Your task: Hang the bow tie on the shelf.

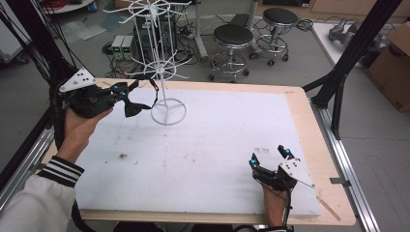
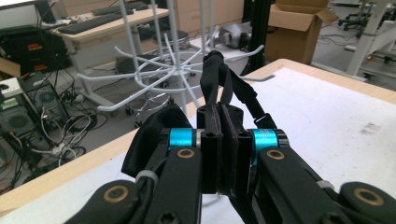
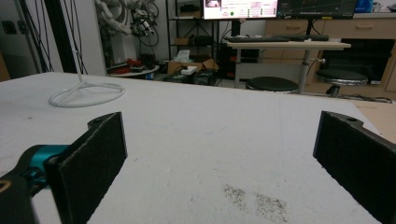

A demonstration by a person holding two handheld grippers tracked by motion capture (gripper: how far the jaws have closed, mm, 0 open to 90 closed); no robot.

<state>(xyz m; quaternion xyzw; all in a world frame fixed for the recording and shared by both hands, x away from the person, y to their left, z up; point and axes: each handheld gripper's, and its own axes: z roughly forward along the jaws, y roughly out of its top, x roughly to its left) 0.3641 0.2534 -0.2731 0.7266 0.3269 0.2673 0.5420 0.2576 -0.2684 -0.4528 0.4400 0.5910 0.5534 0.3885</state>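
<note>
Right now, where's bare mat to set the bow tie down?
Bare: the white mat between the rack's ring base and the open right tongs. Crowded: far left, where the left tongs grip the bow tie beside the rack.

The bench (image 1: 309,125) has a pale wood edge and a white top sheet with small dark smudges. The wire rack (image 1: 162,58) is white all over, its ring base included. The bow tie (image 1: 131,107) and its strap are black. Both the left gripper (image 1: 126,89) and the right gripper (image 1: 270,157) are black with bright cyan collars near the jaws and brass-coloured rivets. The sleeve (image 1: 58,170) is white, its cuff banded in black and white stripes. The stools (image 1: 233,36) have black seats.
</note>
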